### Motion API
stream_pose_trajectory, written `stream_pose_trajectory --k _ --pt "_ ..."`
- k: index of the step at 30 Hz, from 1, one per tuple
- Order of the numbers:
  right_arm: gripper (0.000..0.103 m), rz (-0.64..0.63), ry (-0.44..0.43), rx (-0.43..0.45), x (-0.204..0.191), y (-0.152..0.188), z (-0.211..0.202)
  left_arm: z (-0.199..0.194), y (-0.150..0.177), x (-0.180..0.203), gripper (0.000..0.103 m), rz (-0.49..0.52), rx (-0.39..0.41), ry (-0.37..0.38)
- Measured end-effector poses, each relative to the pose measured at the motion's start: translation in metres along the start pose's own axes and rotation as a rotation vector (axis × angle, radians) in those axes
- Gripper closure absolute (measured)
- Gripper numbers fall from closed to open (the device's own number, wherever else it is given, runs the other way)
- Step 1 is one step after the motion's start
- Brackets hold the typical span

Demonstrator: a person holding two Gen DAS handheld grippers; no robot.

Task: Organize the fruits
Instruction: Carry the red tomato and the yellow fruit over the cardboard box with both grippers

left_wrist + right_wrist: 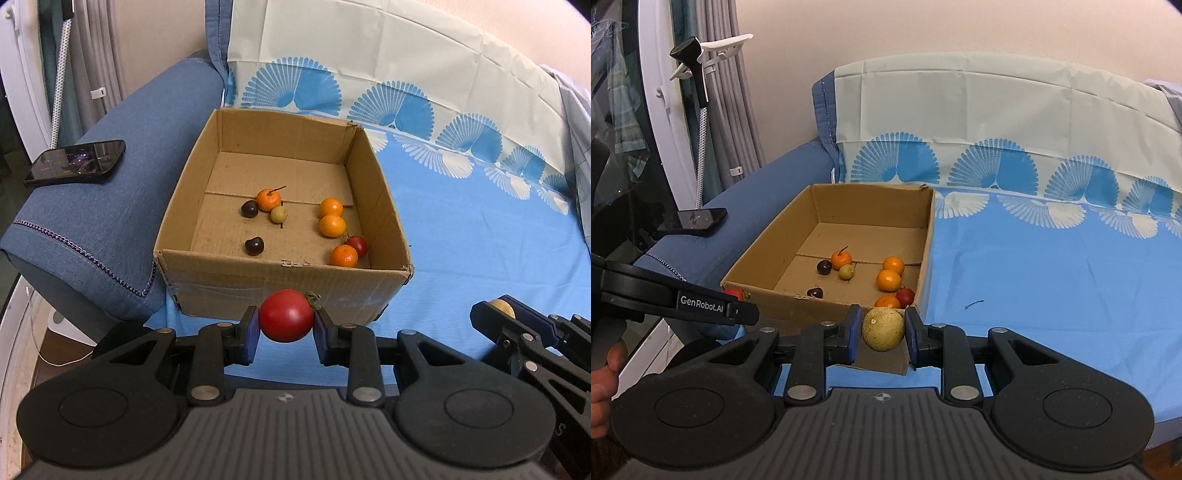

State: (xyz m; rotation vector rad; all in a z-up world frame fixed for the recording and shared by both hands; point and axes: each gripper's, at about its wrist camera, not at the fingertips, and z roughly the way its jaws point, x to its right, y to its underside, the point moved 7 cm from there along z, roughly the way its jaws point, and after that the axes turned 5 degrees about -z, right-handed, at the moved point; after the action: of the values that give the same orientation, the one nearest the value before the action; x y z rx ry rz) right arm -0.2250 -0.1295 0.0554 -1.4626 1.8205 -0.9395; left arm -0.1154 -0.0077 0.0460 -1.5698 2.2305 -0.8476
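My left gripper (285,326) is shut on a red tomato (286,315) just in front of the near wall of an open cardboard box (280,277). My right gripper (882,332) is shut on a small tan melon-like fruit (883,329) at the box's near right corner (919,295). The box holds several oranges (332,226), dark plums (254,245), a red fruit (357,244) and a small green fruit (278,214). The right gripper with its fruit shows at the right of the left wrist view (499,314). The left gripper shows at the left of the right wrist view (738,306).
The box sits on a blue patterned sheet (480,240) over a sofa. A blue armrest (110,184) at the left carries a black phone (75,161). A small dark stem (974,304) lies on the sheet right of the box.
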Motion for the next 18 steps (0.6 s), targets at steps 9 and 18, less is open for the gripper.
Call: stream_pose_trajectory --k 9,18 --pt "0.077 -0.003 -0.007 -0.016 0.001 0.001 0.008 0.007 -0.004 -0.001 0.069 -0.006 -0.013 -0.006" --pt "0.077 -0.029 0.0 -0.004 0.002 -0.01 0.017 0.012 -0.026 -0.017 0.069 -0.025 0.009 -0.035"
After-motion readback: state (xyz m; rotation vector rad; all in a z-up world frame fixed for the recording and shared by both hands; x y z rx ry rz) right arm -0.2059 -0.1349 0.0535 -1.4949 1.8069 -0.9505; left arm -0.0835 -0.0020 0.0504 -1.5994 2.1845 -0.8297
